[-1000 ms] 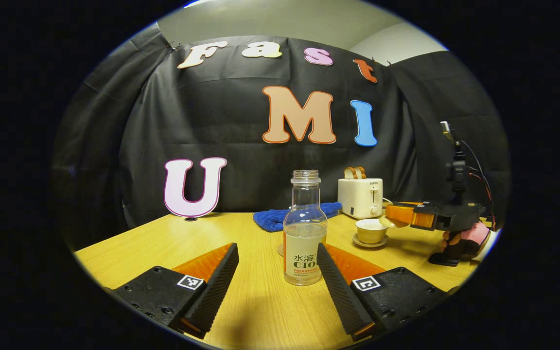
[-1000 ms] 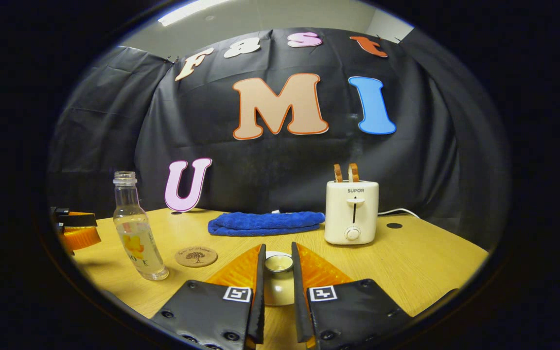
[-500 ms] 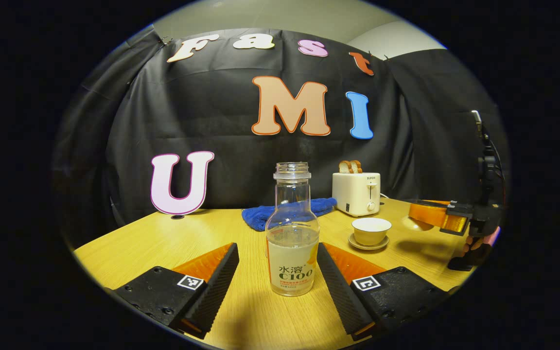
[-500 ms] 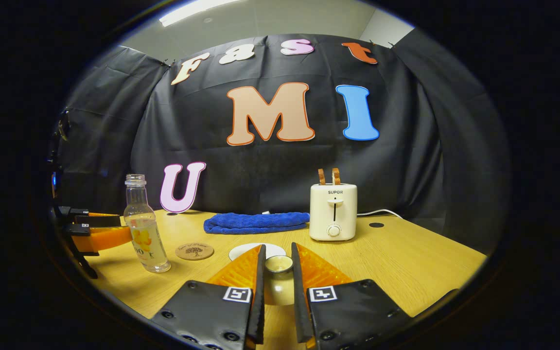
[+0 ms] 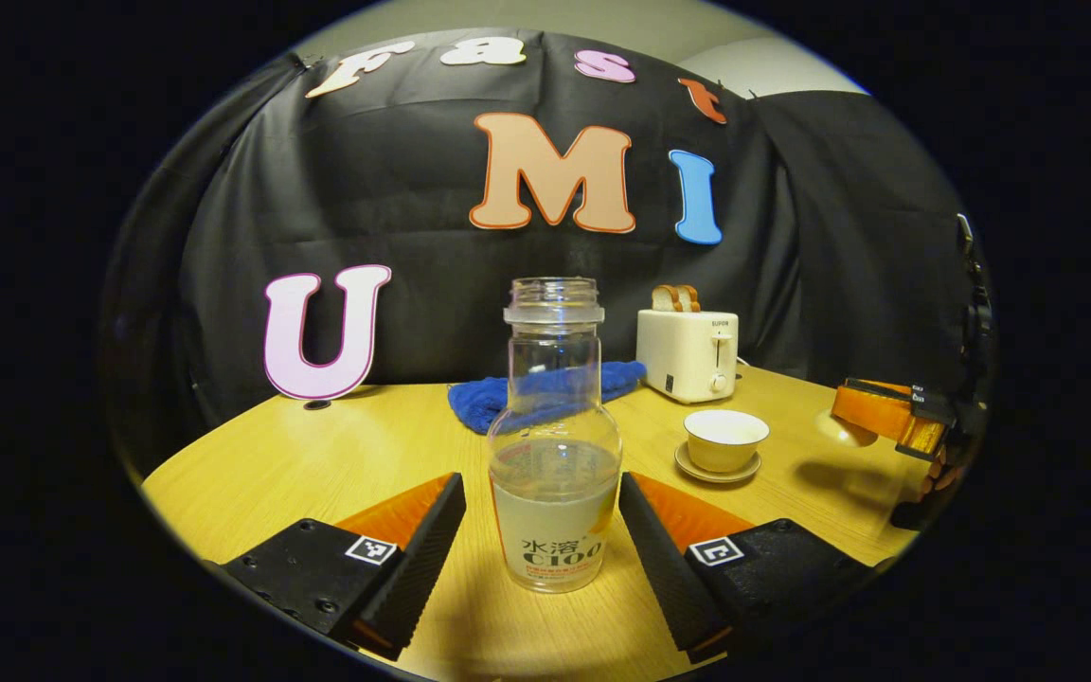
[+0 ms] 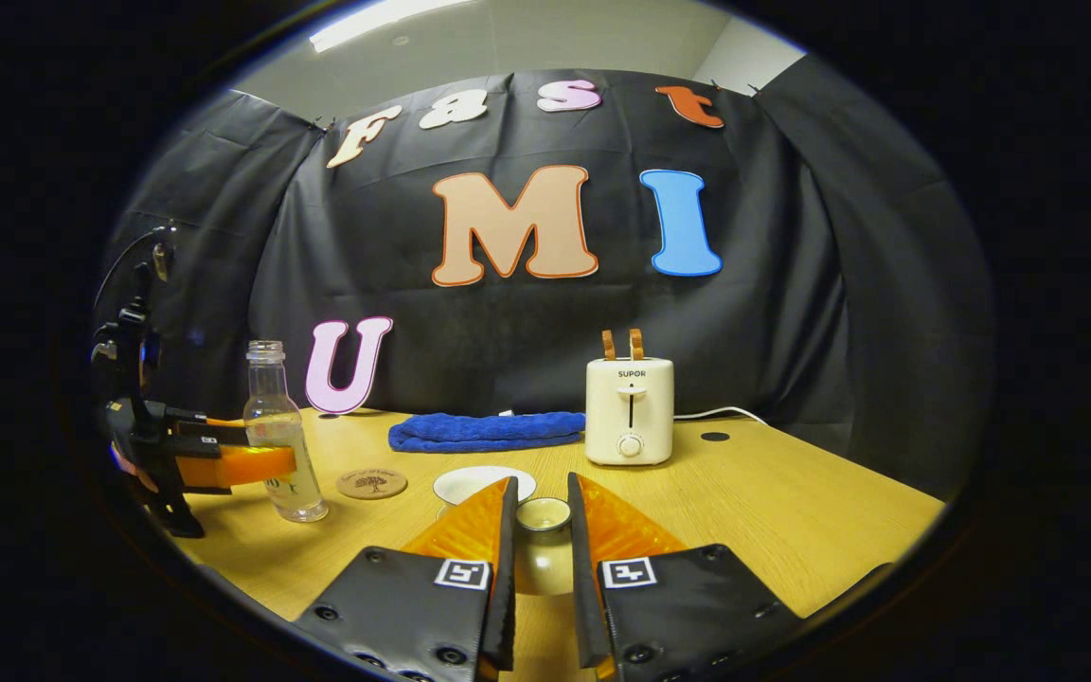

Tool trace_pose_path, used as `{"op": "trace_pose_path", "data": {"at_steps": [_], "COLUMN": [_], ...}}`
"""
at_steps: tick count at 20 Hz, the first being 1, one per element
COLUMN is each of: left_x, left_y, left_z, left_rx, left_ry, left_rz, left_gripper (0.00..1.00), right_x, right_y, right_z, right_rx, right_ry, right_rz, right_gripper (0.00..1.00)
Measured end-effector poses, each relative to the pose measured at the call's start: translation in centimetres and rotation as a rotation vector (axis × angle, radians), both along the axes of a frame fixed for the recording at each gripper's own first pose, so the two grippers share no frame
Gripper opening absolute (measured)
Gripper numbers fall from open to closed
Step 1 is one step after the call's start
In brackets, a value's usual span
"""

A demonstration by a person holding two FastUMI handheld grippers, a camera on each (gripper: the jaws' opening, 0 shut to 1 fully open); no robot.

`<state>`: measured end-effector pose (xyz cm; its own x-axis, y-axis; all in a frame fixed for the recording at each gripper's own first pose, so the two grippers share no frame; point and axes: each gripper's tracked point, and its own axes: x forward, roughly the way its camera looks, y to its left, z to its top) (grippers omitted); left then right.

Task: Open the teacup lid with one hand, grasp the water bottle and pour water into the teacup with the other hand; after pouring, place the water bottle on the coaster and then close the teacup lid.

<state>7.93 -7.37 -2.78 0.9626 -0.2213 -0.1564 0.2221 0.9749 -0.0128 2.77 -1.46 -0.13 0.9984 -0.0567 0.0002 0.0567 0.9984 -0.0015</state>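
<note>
A clear water bottle (image 5: 555, 455), uncapped and part full, stands upright on the wooden table between the fingers of my left gripper (image 5: 541, 485), which is open with a gap on each side. The teacup (image 5: 725, 439) sits uncovered on its saucer (image 5: 716, 472) to the right. My right gripper (image 6: 540, 494) is shut on the knob of the teacup lid (image 6: 544, 516) and holds it above the table, nearer than the teacup (image 6: 470, 483). A round coaster (image 6: 371, 482) lies between the bottle (image 6: 280, 431) and the cup. The left gripper (image 6: 223, 455) flanks the bottle there.
A cream toaster (image 6: 630, 410) with bread slices stands at the back. A folded blue cloth (image 6: 484, 431) lies left of it, behind the cup. The right gripper (image 5: 886, 417) and the hand holding it hover at the table's right side.
My left gripper has moved forward, so the bottle now stands between its fingers. My right gripper has drawn the lid back and away from the teacup.
</note>
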Motion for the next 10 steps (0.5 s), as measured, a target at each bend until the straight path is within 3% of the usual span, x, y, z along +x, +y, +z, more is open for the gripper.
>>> {"op": "trace_pose_path", "data": {"at_steps": [7, 10], "left_x": [1.4, 1.5], "left_y": [-0.2, -0.5], "left_z": [-0.5, -0.7], "left_rx": [0.015, 0.025], "left_ry": [0.031, 0.048], "left_rz": [0.01, 0.008], "left_gripper": [0.96, 0.8], "right_x": [-1.1, -1.2], "right_y": [-1.2, -1.4], "right_z": [0.2, 0.1], "right_rx": [-0.001, 0.0], "right_ry": [-0.003, -0.003], "right_rz": [-0.024, -0.028], "right_gripper": [0.29, 0.29]}}
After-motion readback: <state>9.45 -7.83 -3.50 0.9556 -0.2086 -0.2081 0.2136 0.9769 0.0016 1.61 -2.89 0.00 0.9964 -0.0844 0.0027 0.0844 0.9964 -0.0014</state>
